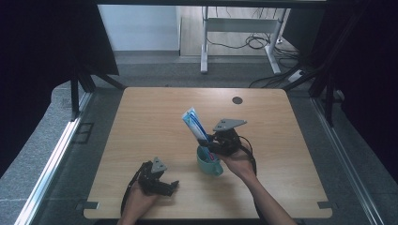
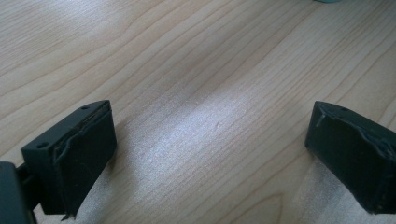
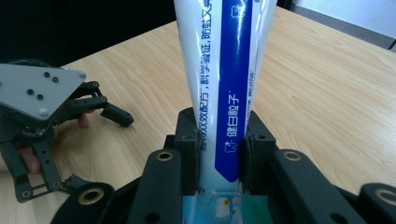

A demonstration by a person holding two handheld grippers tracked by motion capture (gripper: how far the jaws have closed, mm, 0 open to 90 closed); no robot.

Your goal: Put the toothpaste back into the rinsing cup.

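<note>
- Right claw [image 1: 210,142] is pinching a toothpaste tube [image 1: 194,123] near its lower end, pads squeezing it from both sides; in the right gripper view the tube [image 3: 219,84] is rising straight out from between the jaws.
- Directly below that claw a teal cup [image 1: 209,161] is standing on the table [image 1: 155,112], and the tube's bottom end is hanging just over its mouth or just inside it; I cannot tell which.
- Left claw [image 1: 165,185] is resting low on the table, down and to the left of the right one, well apart from the cup, with its jaws spread wide on nothing; in the left gripper view bare wood is lying between its pads [image 2: 79,154].
- Handling, as I am judging it: the tube is looking light and soft-walled, with a glossy skin that could be slipping, so a hard squeeze would be denting it or pushing paste out. Gripping across the flat faces near the firmer lower end, as now, seems the safer place.
- Long axis is running nearly upright, leaning up and to the left, away from the claw; the flat crimped end is pointing up, the lower end down toward the cup.
</note>
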